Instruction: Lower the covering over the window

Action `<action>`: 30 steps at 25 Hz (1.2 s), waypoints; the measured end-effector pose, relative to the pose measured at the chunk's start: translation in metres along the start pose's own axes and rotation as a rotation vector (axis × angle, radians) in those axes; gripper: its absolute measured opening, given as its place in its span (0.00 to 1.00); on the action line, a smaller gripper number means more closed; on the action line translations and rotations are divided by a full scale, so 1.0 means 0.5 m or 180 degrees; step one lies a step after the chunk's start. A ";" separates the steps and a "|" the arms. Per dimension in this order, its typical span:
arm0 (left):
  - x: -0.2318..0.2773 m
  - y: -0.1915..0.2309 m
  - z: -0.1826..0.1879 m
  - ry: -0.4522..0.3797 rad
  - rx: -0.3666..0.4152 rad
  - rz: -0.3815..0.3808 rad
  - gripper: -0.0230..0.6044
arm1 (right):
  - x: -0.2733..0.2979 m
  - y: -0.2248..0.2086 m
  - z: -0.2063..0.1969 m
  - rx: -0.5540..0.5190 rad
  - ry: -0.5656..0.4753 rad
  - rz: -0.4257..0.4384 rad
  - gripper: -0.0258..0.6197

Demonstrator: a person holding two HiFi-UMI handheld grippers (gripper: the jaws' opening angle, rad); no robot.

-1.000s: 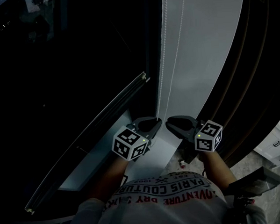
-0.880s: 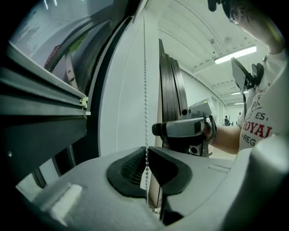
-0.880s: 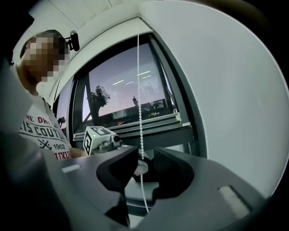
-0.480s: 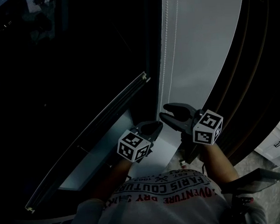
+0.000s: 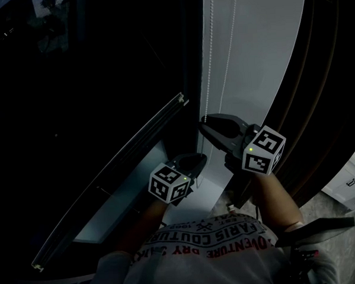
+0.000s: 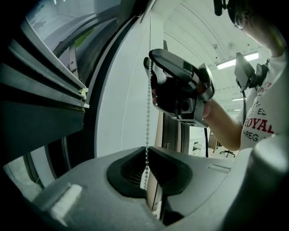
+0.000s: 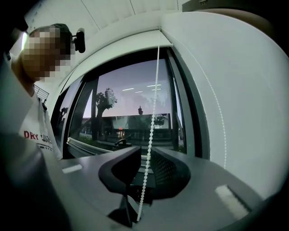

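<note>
- Indoors, in dim light, a person stood at a dark window (image 5: 86,101) with a claw in each hand. Both claws were on the bead chain (image 5: 208,77) that hung straight down beside the frame.
- The left claw (image 5: 199,160) sat lower, its jaws pinched shut on the chain. The beads ran up out of the thin gap between the tips.
- The right claw (image 5: 205,124) gripped the same strand higher up, near the left one but apart from it. Its jaws had just been closing and stood narrow, with the chain caught between them.
- A second strand (image 5: 231,58) hung a little to the right against a pale wall (image 5: 262,57), and neither claw touched it.
- A slim rail (image 5: 111,180) with an end cap crossed the window low down, just above the sill (image 5: 118,204). Whether it was the covering's bottom edge could not be told.
- In the right gripper view, a dusk sky, a tree (image 7: 106,101) and a few lights showed through the glass above that rail.
- The person's white printed shirt (image 5: 213,249) filled the bottom of the head view, with both forearms reaching forward from it.
</note>
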State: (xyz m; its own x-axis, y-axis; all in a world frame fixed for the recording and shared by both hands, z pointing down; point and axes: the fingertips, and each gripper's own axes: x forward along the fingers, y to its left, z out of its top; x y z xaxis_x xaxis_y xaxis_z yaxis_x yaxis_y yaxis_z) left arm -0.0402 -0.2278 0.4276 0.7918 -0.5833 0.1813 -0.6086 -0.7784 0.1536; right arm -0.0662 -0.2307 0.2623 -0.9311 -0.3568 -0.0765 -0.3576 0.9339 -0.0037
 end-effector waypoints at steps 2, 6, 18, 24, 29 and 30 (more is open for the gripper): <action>-0.001 0.006 0.000 -0.0006 -0.0019 -0.0007 0.07 | 0.002 -0.003 0.005 0.0012 -0.0016 -0.0027 0.11; 0.000 0.009 -0.001 -0.0019 -0.0016 -0.0022 0.07 | 0.010 -0.007 0.002 0.0052 0.0022 -0.0040 0.05; 0.012 0.046 -0.072 0.0168 -0.0110 0.0087 0.07 | 0.019 -0.004 -0.080 -0.0054 0.0337 0.0042 0.04; 0.018 0.057 -0.172 0.0411 0.0046 0.0091 0.07 | 0.014 -0.020 -0.185 -0.0015 0.0621 -0.0080 0.04; 0.017 0.073 -0.203 0.0618 0.0176 0.0240 0.12 | -0.001 -0.048 -0.233 0.0079 0.0714 -0.0192 0.04; 0.014 0.075 -0.200 0.0608 0.0171 0.0257 0.12 | -0.004 -0.052 -0.238 0.0089 0.0711 -0.0216 0.04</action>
State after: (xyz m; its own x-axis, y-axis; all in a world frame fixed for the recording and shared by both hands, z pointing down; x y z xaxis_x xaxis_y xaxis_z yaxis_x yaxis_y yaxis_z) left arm -0.0625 -0.2377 0.5317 0.7134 -0.5936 0.3725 -0.6619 -0.7453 0.0800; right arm -0.0639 -0.2572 0.3812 -0.8991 -0.4122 0.1475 -0.4205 0.9068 -0.0291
